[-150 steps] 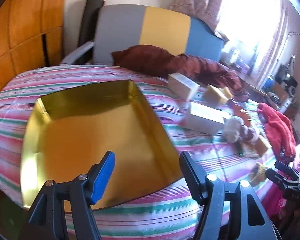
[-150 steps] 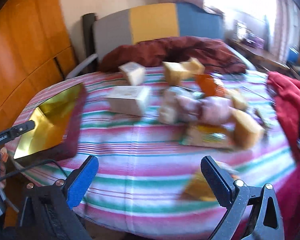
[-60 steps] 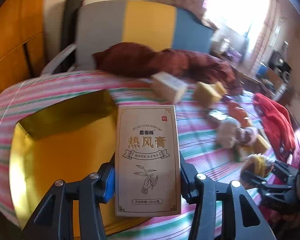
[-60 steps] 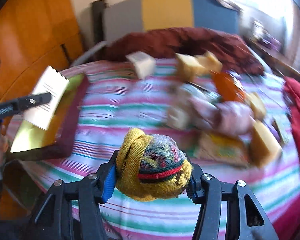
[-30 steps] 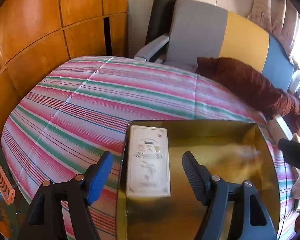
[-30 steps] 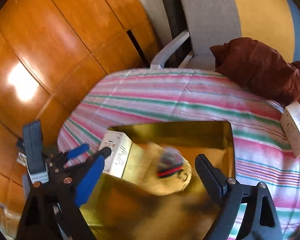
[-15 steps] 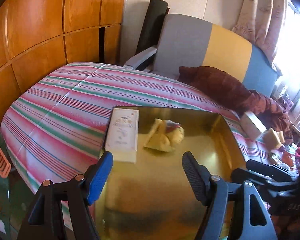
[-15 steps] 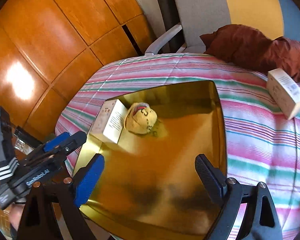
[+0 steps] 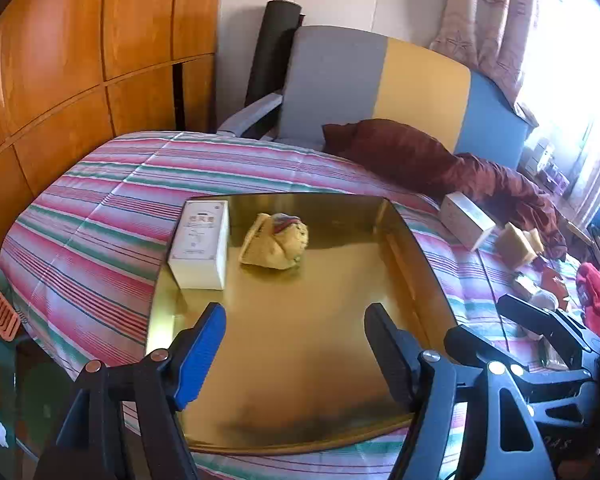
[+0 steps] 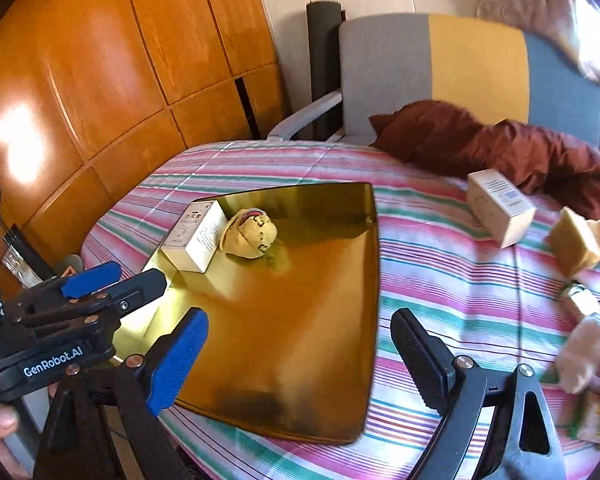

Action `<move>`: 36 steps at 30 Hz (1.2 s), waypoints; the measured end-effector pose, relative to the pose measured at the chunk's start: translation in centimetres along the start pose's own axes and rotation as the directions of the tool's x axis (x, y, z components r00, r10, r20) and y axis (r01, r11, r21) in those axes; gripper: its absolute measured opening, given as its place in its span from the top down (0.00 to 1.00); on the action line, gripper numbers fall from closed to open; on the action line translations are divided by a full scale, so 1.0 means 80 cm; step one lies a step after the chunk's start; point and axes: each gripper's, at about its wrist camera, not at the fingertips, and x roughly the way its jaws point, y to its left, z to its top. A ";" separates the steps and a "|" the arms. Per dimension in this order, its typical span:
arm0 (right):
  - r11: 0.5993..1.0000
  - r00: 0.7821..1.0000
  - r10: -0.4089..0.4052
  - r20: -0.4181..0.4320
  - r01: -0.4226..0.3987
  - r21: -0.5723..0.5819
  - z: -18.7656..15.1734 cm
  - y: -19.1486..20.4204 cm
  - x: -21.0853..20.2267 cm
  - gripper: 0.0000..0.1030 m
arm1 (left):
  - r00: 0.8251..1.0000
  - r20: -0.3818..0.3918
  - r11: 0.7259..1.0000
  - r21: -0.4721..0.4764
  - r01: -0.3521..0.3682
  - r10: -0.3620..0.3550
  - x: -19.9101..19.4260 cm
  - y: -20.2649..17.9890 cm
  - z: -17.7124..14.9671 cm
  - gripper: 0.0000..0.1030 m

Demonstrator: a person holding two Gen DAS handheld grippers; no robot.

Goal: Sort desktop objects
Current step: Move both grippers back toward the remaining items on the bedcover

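A gold tray [image 9: 320, 360] lies on the striped tablecloth; it also shows in the right wrist view [image 10: 300, 320]. In its far left corner lie a white box [image 9: 200, 240] [image 10: 196, 236] and a yellow knitted ball [image 9: 276, 240] [image 10: 250, 234], side by side. My left gripper [image 9: 296, 344] is open and empty above the tray's near edge. My right gripper [image 10: 300, 344] is open and empty over the tray's near part. The left gripper also shows at the left of the right wrist view [image 10: 112, 280].
To the right of the tray lie a white box [image 10: 500, 208], yellow sponge blocks [image 10: 580, 240], a pale stuffed toy [image 10: 588, 352] and small packets. A dark red cloth [image 10: 500, 144] and a grey-yellow-blue chair back [image 10: 440, 64] stand behind. Wooden panels [image 10: 100, 80] are at the left.
Both grippers have pulled back from the tray's far corner, open and empty. The white box and the knitted ball stay where they were put down in the tray.
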 end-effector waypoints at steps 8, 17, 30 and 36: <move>0.997 0.997 -0.067 0.031 0.065 0.048 -0.026 -0.032 -0.027 0.08 | 0.998 -0.015 0.997 0.050 0.063 -0.063 0.000 -0.033 -0.008 0.29; 0.972 0.992 -0.124 0.003 0.121 0.200 -0.063 -0.105 -0.050 0.08 | 0.985 -0.036 0.980 0.105 0.172 -0.169 0.001 -0.072 -0.015 0.30; 0.898 0.959 -0.279 -0.048 0.278 0.340 -0.127 -0.216 -0.123 0.08 | 0.970 -0.097 0.956 0.175 0.237 -0.223 0.013 -0.112 -0.019 0.31; 0.818 0.918 -0.392 -0.062 0.378 0.434 -0.156 -0.285 -0.191 0.08 | 0.963 -0.109 0.950 0.168 0.262 -0.246 0.021 -0.126 -0.014 0.31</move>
